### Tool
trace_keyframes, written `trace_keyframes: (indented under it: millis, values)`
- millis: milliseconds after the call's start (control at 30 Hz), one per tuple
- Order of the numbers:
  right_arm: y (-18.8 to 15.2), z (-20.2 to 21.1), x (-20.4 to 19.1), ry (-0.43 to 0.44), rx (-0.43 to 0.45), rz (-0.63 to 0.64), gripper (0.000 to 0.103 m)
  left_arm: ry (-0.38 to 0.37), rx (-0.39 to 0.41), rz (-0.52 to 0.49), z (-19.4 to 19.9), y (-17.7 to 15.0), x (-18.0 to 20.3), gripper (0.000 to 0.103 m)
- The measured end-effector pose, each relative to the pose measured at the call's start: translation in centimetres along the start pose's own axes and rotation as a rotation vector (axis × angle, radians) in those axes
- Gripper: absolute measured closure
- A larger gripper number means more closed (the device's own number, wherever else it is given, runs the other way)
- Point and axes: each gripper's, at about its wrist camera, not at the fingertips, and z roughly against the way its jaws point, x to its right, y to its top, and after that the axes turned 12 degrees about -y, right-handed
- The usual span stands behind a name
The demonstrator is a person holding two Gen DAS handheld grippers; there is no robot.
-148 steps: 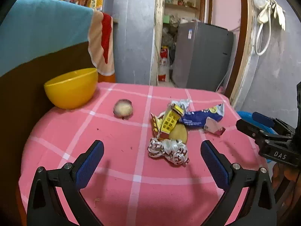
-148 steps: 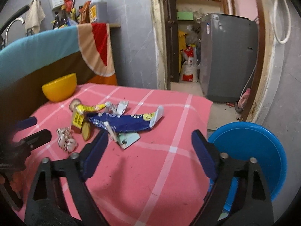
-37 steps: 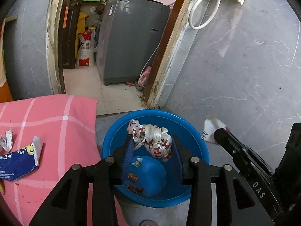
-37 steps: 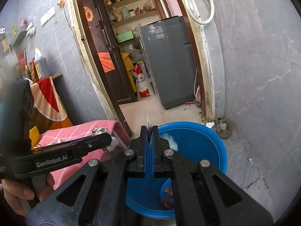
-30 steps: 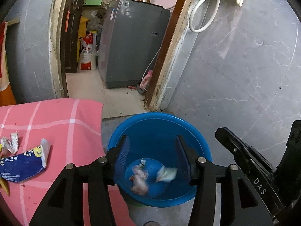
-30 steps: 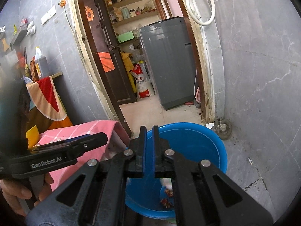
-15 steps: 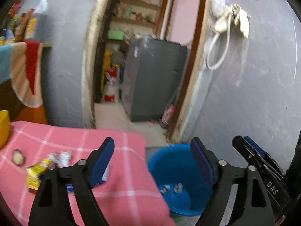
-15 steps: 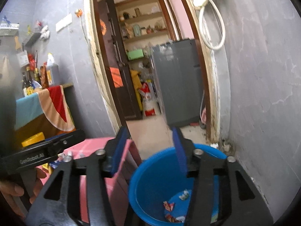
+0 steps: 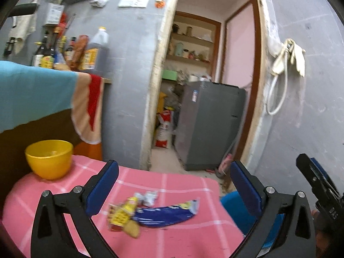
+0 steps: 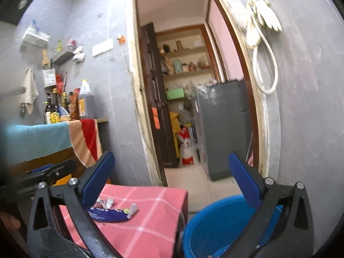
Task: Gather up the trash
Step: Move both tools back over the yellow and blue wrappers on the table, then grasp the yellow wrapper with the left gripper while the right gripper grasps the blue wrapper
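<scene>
Blue wrapper low in frame on the pink desk, between the opening, empty jaws of left gripper; long axis left-right, torn end right. Right gripper likewise opening, empty.

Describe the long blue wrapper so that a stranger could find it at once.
Find the pink checked tablecloth beside the round blue plastic basin. Near the cloth's basin-side edge lies a small heap of litter. The long dark blue foil wrapper is the longest piece there, with a torn silver end, next to a yellow crumpled packet.

Left gripper and right gripper jaws opening (both empty).
</scene>
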Motion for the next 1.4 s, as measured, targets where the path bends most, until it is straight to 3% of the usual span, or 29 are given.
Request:
trace_keyframes:
  millis: [300,500,667,1067,1233,1400]
  values:
    - [-0.1,1.6,-4.9,0.032,0.120,0.080,0.000,0.094,0.078,-0.033,4.2,0.8,-4.0,0.002]
    - [-0.7,0.4,-7.0,0.061,0.083,0.105,0.000,0.131,0.088,-0.064,5.5,0.1,-6.0,0.002]
    - [-1.6,-1.5,-8.3,0.071,0.001,0.139,0.000,0.155,0.062,-0.067,5.5,-1.1,-7.4,0.002]
    - [-4.0,-5.7,-9.1,0.064,-0.209,0.223,0.000,0.060,-0.159,-0.096,1.6,-3.6,-8.0,0.002]
    - [-5.2,-7.5,-8.5,0.059,-0.315,0.225,0.000,0.035,-0.281,-0.068,-1.0,-4.5,-8.3,0.002]
    - [-6.5,-9.2,-8.7,0.068,-0.407,0.267,0.001,0.008,-0.353,-0.014,-2.8,-5.0,-8.9,0.004]
